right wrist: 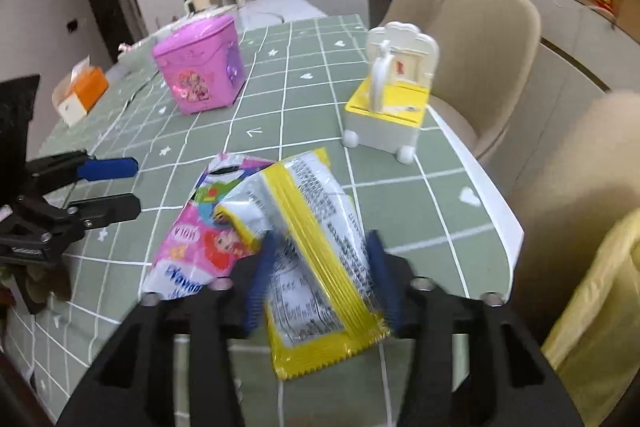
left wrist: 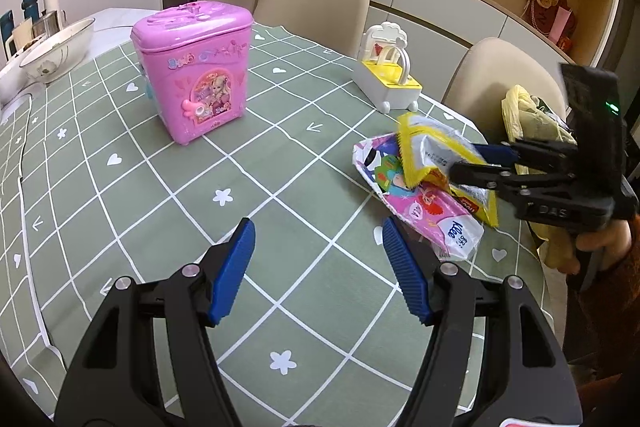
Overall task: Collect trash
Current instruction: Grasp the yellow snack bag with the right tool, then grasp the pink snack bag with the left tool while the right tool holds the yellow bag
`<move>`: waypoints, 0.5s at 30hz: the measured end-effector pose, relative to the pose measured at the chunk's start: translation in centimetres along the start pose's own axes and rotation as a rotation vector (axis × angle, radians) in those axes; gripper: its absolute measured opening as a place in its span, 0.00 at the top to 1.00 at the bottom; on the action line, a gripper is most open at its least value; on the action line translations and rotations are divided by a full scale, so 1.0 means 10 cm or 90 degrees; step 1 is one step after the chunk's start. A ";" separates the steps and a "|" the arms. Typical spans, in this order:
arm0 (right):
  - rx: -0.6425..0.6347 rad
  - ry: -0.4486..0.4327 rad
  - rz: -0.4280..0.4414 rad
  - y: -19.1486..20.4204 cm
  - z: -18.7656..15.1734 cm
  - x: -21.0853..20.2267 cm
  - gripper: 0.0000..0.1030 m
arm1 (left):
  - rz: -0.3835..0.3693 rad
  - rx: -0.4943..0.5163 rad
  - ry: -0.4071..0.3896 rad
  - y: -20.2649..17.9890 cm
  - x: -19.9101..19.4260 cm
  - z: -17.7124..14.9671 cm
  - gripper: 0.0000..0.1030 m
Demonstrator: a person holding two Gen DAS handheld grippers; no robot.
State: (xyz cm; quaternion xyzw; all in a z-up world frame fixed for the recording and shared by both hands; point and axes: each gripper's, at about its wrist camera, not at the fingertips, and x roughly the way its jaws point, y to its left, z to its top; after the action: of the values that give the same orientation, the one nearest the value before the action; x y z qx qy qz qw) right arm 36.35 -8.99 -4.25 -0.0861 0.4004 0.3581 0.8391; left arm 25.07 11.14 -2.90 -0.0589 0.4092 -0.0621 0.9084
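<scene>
A yellow-and-silver snack wrapper (right wrist: 312,195) lies between the blue pads of my right gripper (right wrist: 323,237), which is shut on it. In the left wrist view the same wrapper (left wrist: 432,151) hangs from the right gripper (left wrist: 464,159) just above a pink printed tissue pack (left wrist: 424,211) that rests on the green checked tablecloth (left wrist: 160,207). The pink pack (right wrist: 192,239) sits left of and under the wrapper. My left gripper (left wrist: 316,223) hovers open over bare cloth, left of the pink pack, with nothing between its fingers; it shows at the left edge (right wrist: 137,185) too.
A pink toy case (left wrist: 192,67) stands mid-table and a white-and-yellow toy (left wrist: 390,75) near the far edge. A yellow plastic bag (left wrist: 520,103) hangs off the table's right side. A bowl (left wrist: 56,51) and an orange box (right wrist: 80,95) sit at the far left. Beige chairs (left wrist: 316,3) line the far side.
</scene>
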 end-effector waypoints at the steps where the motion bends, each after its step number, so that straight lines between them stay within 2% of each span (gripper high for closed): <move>1: 0.019 -0.013 -0.002 0.00 -0.08 -0.10 0.74 | -0.005 0.000 0.000 0.00 0.00 0.00 0.39; 3: 0.043 -0.037 -0.009 0.00 -0.18 -0.26 0.79 | -0.031 -0.005 0.005 -0.01 0.01 0.02 0.39; 8: 0.121 -0.110 -0.037 -0.06 -0.46 -0.71 0.80 | -0.095 -0.040 0.054 -0.15 0.11 0.09 0.39; 13: 0.150 -0.136 -0.074 -0.04 -0.70 -0.89 0.80 | -0.067 -0.041 0.098 -0.41 0.31 0.16 0.39; 15: 0.152 -0.141 -0.084 -0.03 -0.77 -0.95 0.80 | -0.052 -0.025 0.096 -0.52 0.36 0.18 0.39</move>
State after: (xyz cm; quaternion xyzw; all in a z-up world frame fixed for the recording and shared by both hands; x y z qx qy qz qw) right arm 27.81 -17.55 -2.43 0.0278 0.3386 0.2592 0.9041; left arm 28.49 5.53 -3.54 -0.0884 0.4745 -0.0955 0.8706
